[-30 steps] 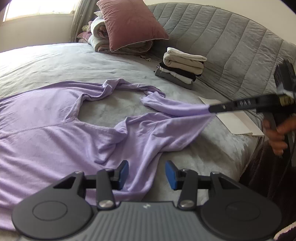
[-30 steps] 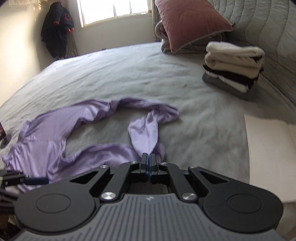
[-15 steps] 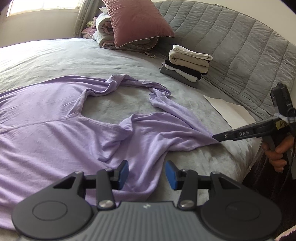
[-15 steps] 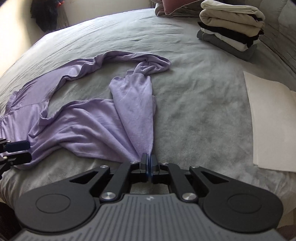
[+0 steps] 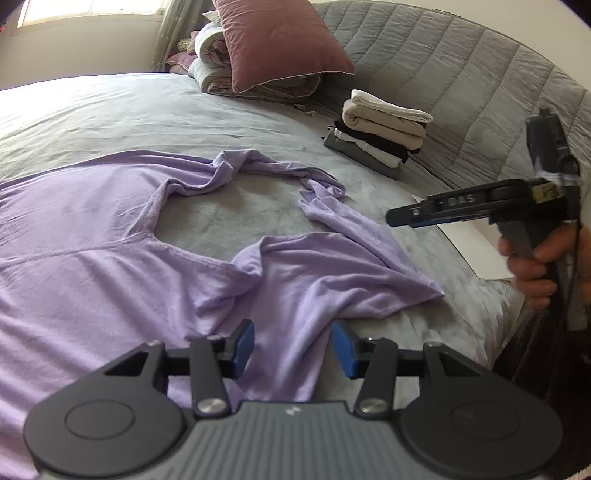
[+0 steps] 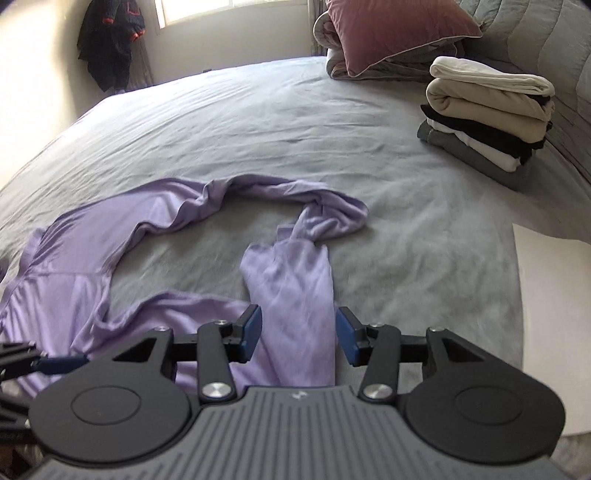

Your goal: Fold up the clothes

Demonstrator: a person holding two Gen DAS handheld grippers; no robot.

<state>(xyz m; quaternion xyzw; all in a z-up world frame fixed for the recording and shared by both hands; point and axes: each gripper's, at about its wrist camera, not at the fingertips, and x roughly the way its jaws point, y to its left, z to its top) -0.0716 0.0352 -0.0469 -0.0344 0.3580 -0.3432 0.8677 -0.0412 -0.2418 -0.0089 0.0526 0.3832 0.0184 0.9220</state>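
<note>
Your right gripper [image 6: 298, 334] has just let go, jaws parted, over the soft lilac long-sleeved top [image 6: 291, 295]; its sleeve runs toward 12 o'clock. Your left gripper [image 5: 293, 349] hangs unclenched, empty.

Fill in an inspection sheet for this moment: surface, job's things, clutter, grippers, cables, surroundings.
Surface: grey bedspread, lightly wrinkled.
Job's things: lilac long-sleeved top spread unfolded, one sleeve laid toward the bed's near edge; stack of folded cream, black, white and grey clothes by the quilted grey headboard.
Clutter: white flat sheet at the bed's edge.
Grippers: left gripper open above the top's body; right gripper open, jaws just opened, sleeve below, not pinched.
Cables: nothing seen.
Surroundings: mauve velvet pillow on folded bedding, window, dark garment hanging on the wall.
</note>
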